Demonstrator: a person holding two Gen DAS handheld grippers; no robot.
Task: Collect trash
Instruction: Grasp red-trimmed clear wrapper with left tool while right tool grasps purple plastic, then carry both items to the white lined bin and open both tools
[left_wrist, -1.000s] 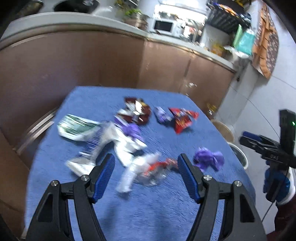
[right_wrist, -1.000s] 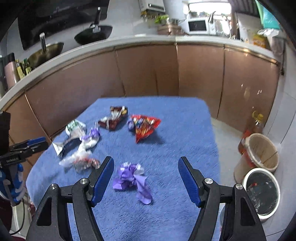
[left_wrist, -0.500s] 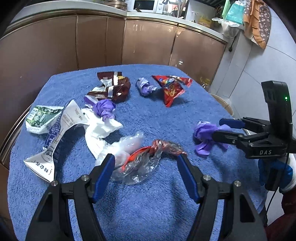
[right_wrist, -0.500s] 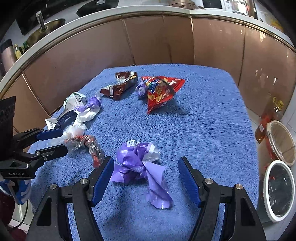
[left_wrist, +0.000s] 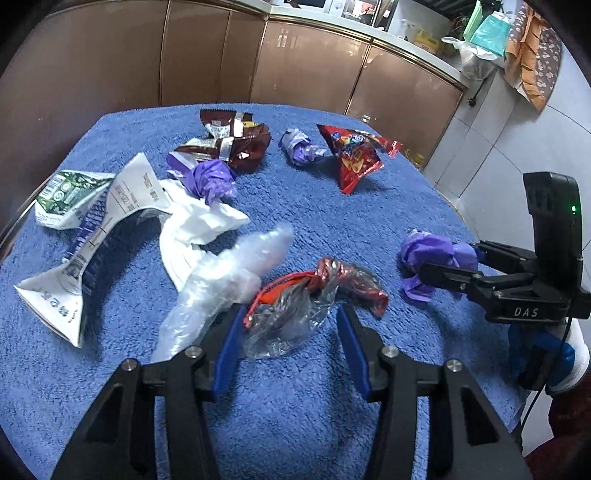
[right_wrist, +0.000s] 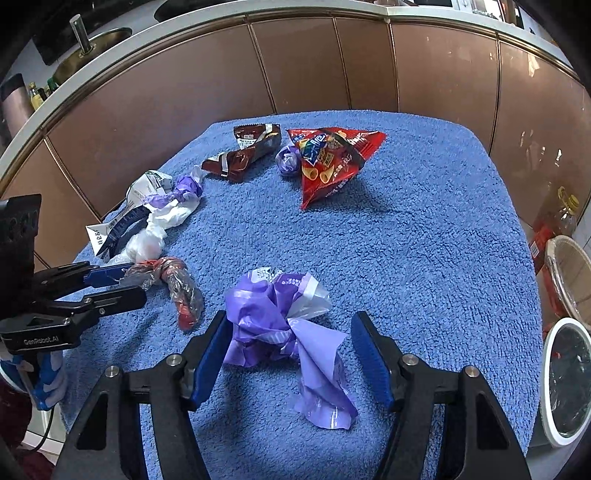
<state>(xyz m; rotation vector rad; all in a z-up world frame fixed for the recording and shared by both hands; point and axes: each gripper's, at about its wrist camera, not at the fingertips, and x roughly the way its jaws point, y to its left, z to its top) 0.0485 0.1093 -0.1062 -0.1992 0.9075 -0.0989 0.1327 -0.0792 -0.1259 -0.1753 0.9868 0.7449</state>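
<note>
Trash lies on a blue towel (left_wrist: 388, 206). My left gripper (left_wrist: 288, 332) is open, its fingers either side of a clear-and-red plastic wrapper (left_wrist: 314, 291), which also shows in the right wrist view (right_wrist: 173, 277). My right gripper (right_wrist: 291, 343) is open around a crumpled purple bag (right_wrist: 280, 321), also seen in the left wrist view (left_wrist: 424, 254). Farther back lie a red snack bag (left_wrist: 352, 155), a brown wrapper (left_wrist: 236, 144), a small purple wad (left_wrist: 299, 146), a purple-and-white bag (left_wrist: 207, 195), a torn carton (left_wrist: 88, 229) and clear plastic (left_wrist: 229, 273).
Brown kitchen cabinets (right_wrist: 295, 62) curve behind the table. On the floor at the right stand a white-rimmed bin (right_wrist: 565, 380), a wicker basket (right_wrist: 569, 273) and an oil bottle (right_wrist: 554, 225).
Both grippers have moved forward and down to the towel. The left now straddles the clear-and-red wrapper and the right straddles the purple bag; both jaws have narrowed slightly.
</note>
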